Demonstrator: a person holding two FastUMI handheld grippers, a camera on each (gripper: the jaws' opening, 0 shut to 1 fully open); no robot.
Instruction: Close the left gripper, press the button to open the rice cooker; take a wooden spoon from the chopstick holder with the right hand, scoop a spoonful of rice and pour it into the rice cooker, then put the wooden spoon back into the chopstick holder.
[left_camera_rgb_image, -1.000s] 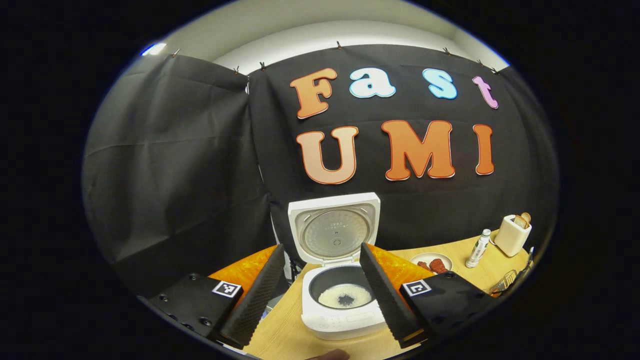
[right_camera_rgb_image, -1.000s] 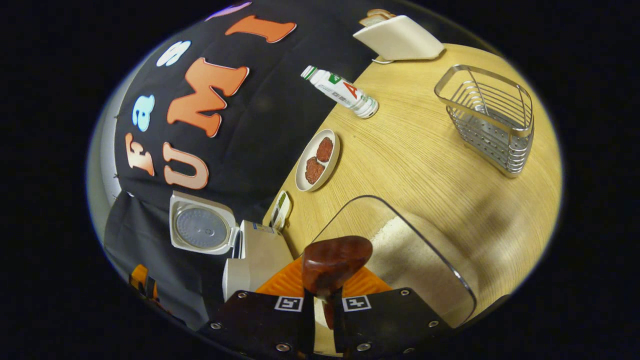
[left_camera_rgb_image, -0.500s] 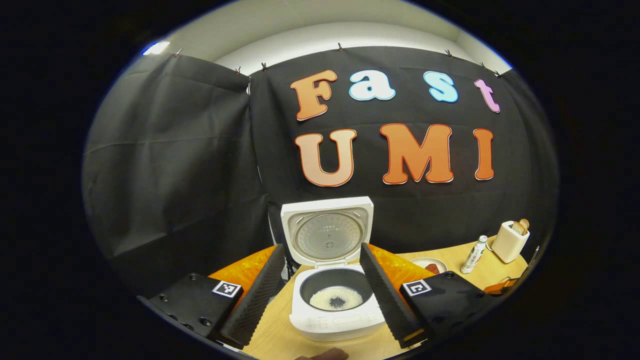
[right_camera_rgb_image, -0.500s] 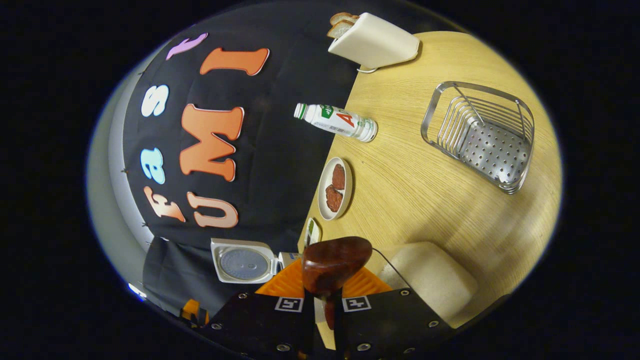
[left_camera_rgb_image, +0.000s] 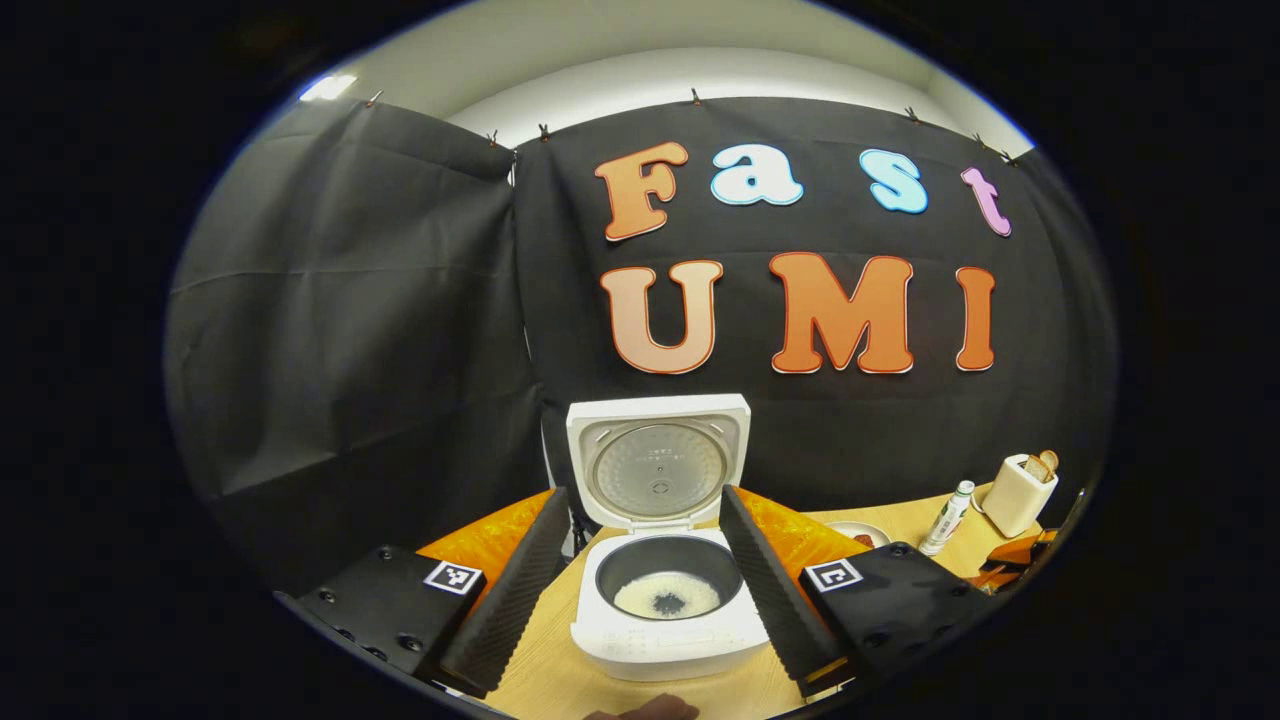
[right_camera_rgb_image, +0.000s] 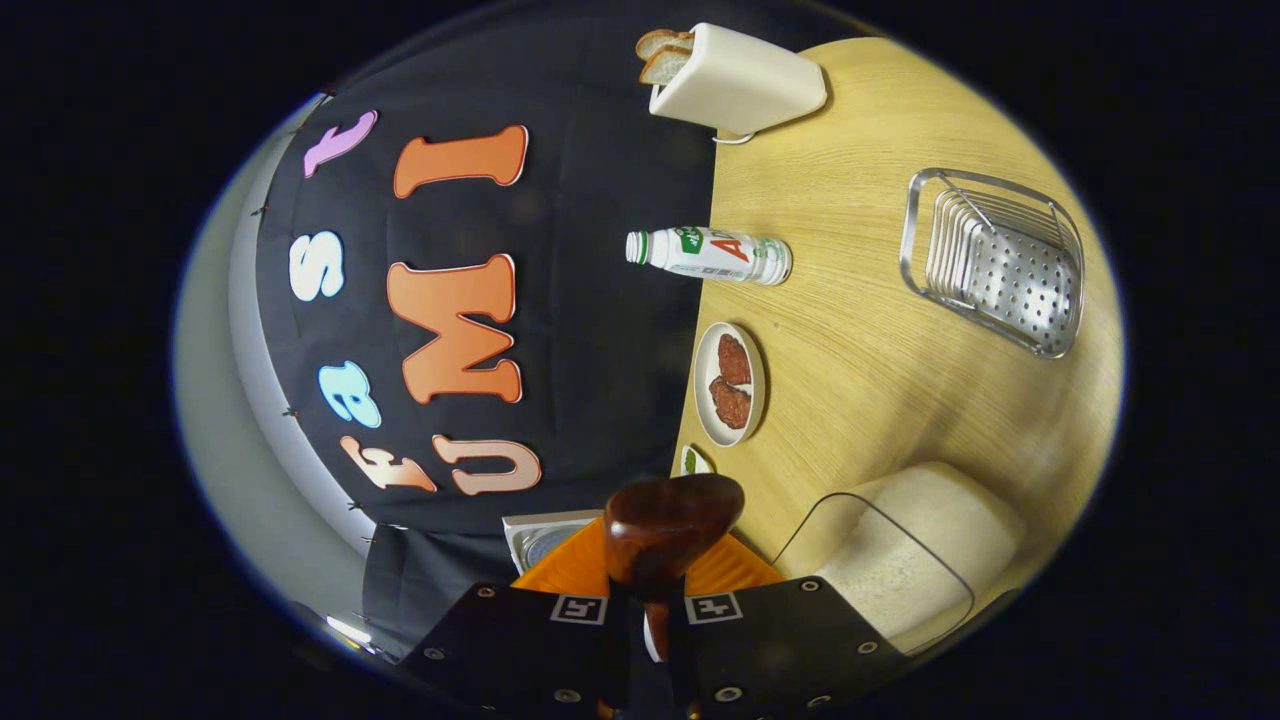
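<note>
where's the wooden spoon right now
In the right gripper view the wooden spoon is clamped in the right gripper at bottom centre, its bowl raised just left of the clear rice container.

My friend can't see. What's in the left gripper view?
An open white rice cooker sits on a wooden table, lid up, some rice in its pot. The left hand-held gripper frames it, fingers spread wide.

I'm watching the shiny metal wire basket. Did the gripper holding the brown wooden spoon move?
Yes. The right gripper rolled: the metal wire basket and white toaster swung across its view.
</note>
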